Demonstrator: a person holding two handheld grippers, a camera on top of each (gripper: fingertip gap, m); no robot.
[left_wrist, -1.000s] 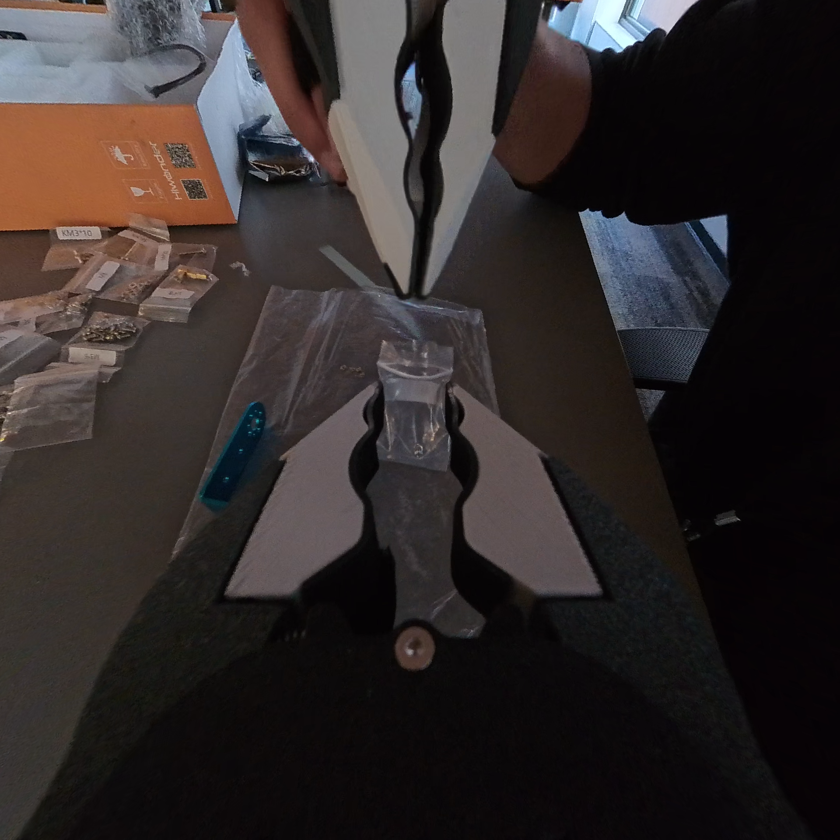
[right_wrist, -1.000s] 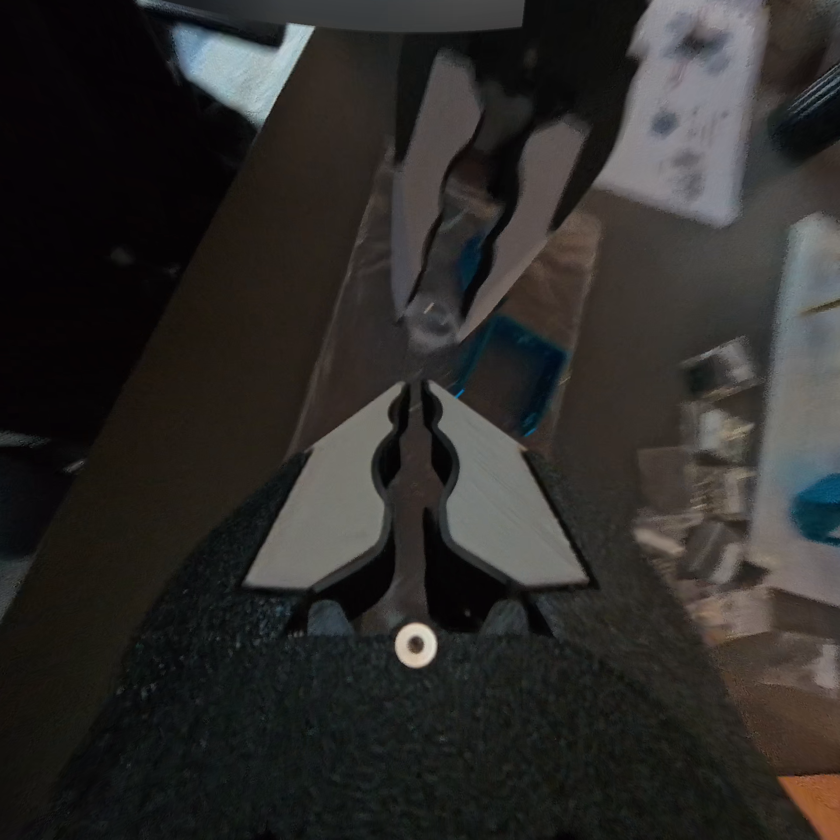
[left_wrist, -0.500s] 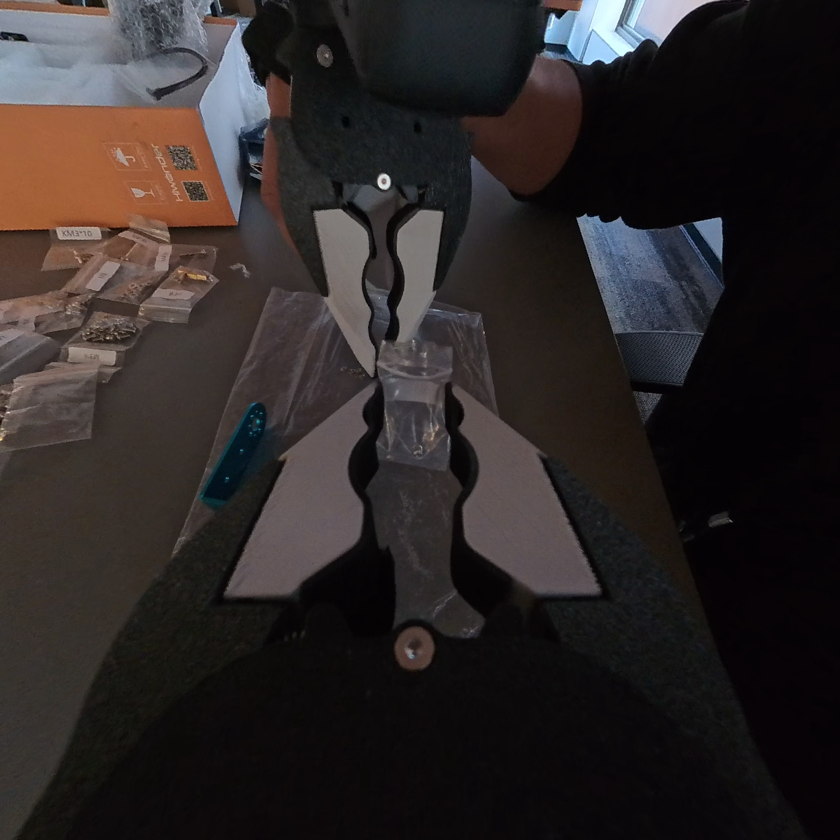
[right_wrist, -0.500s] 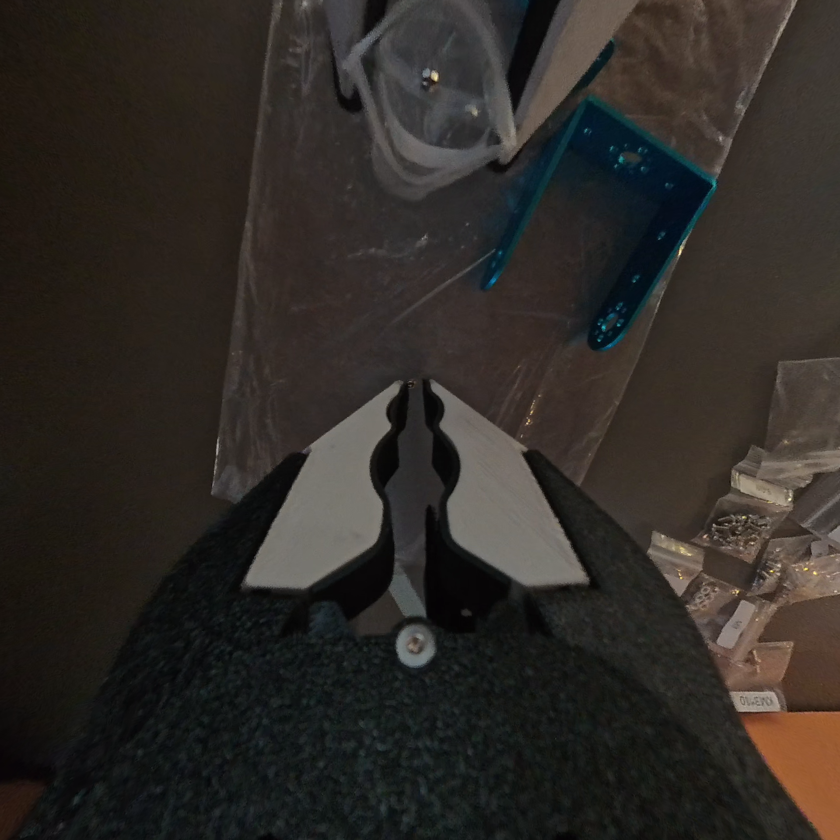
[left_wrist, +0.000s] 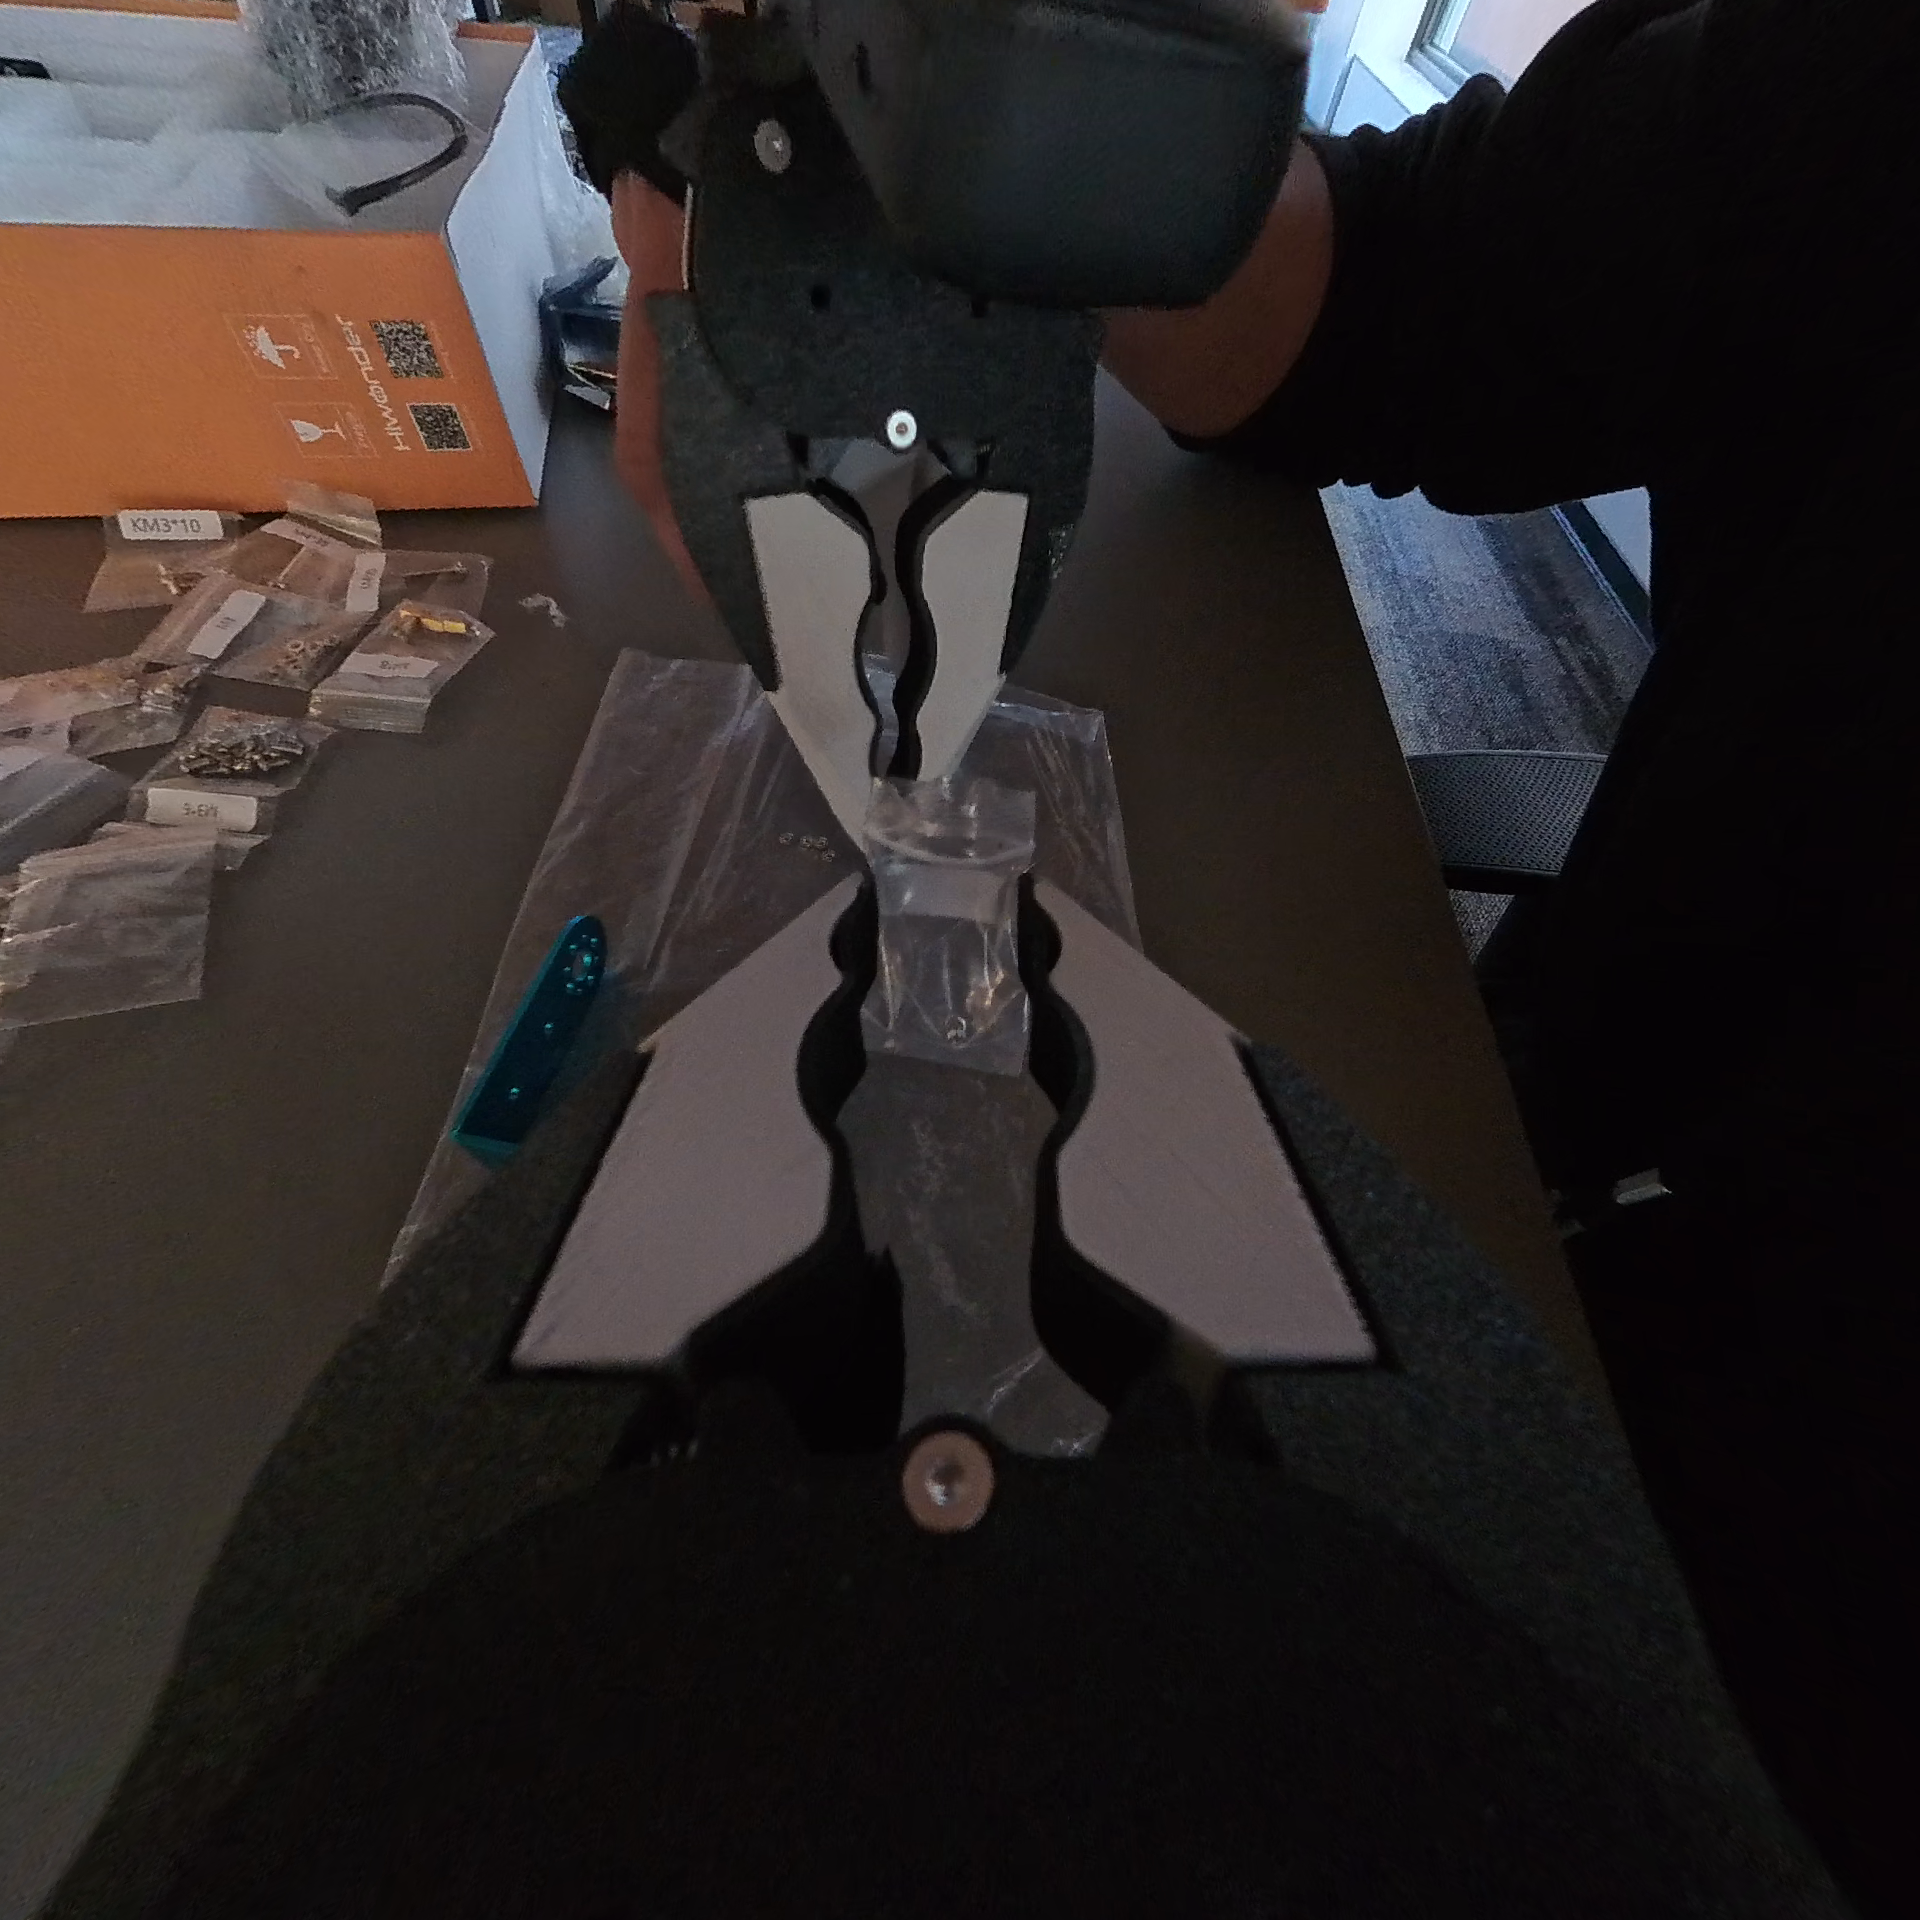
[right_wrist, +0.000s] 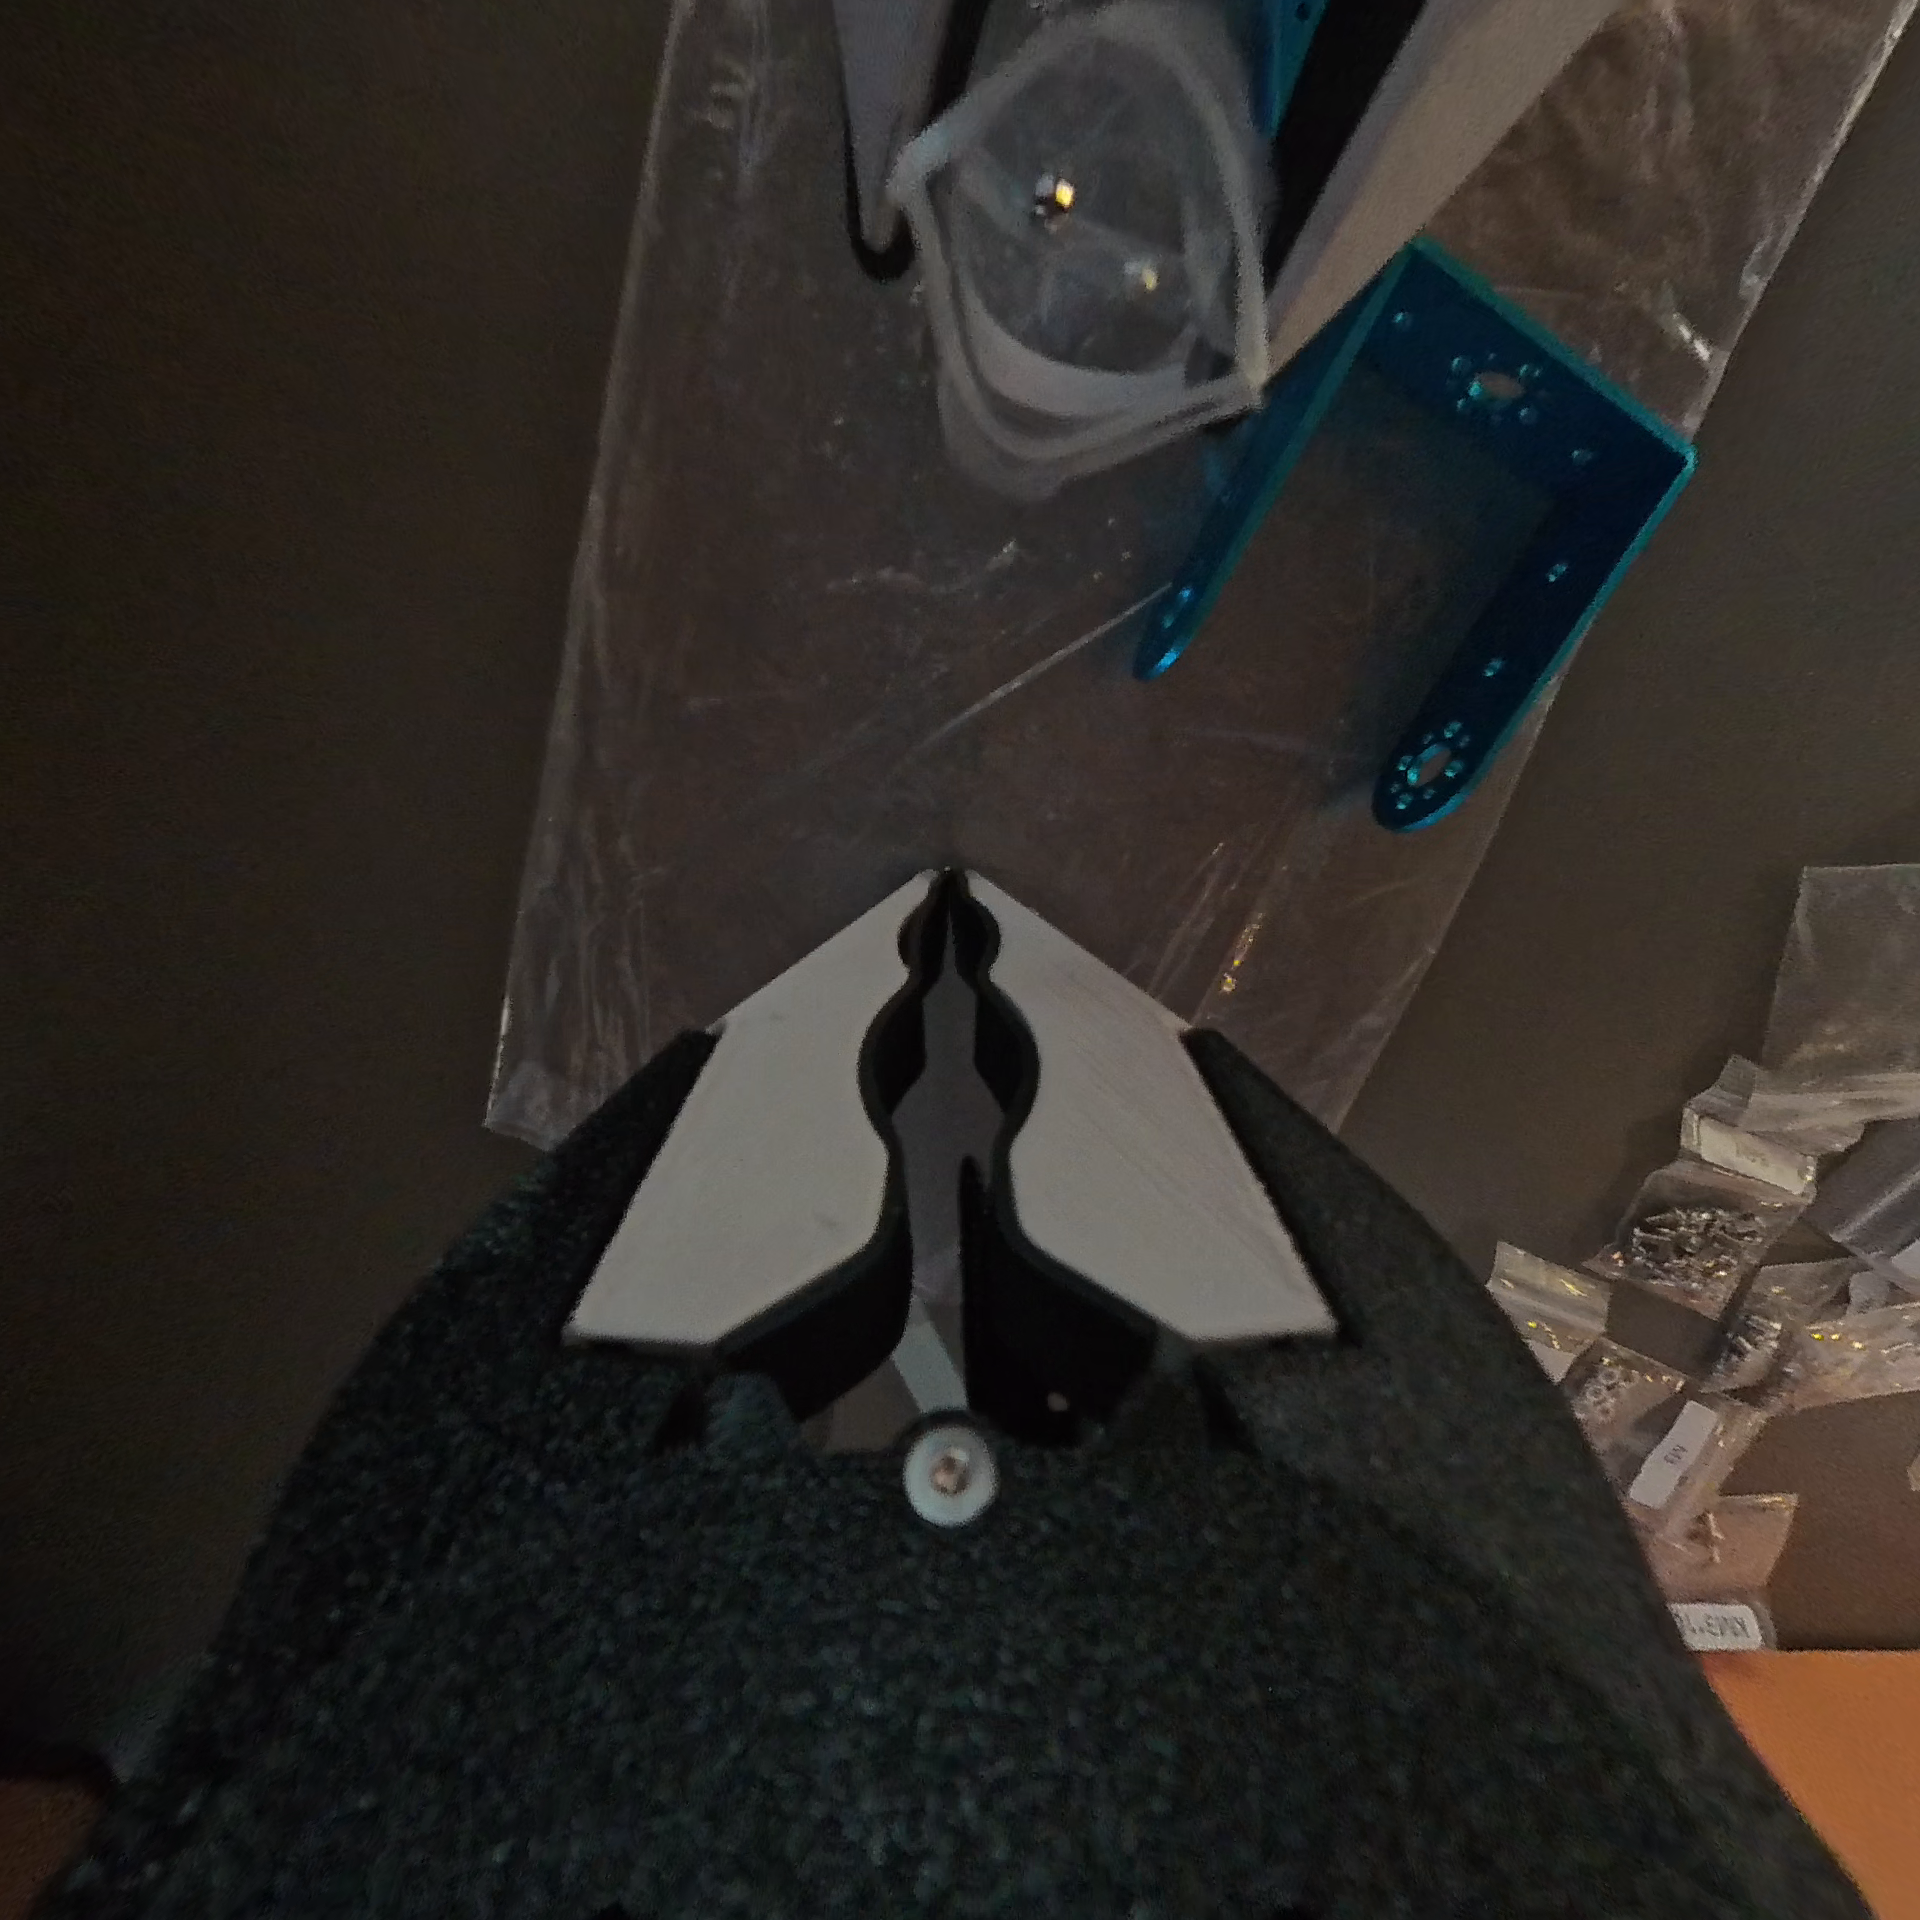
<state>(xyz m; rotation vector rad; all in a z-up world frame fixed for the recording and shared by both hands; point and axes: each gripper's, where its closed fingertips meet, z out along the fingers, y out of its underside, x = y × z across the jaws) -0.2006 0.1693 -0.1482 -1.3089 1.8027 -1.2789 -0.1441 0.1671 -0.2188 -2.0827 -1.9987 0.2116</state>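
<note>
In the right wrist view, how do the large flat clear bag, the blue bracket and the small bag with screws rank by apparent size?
1. Large flat clear bag.
2. Blue bracket and small bag with screws: they look alike, and the small bag is cut off at the top edge, so no ranking.

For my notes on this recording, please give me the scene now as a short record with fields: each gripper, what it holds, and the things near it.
left gripper: shut on small clear bag with a few screws inside
right gripper: shut, empty, tips just above the small bag's open top
under them: large clear plastic bag, flat on the dark table
beside: blue metal bracket, on the large bag
farther: small hardware bags; orange box
</note>
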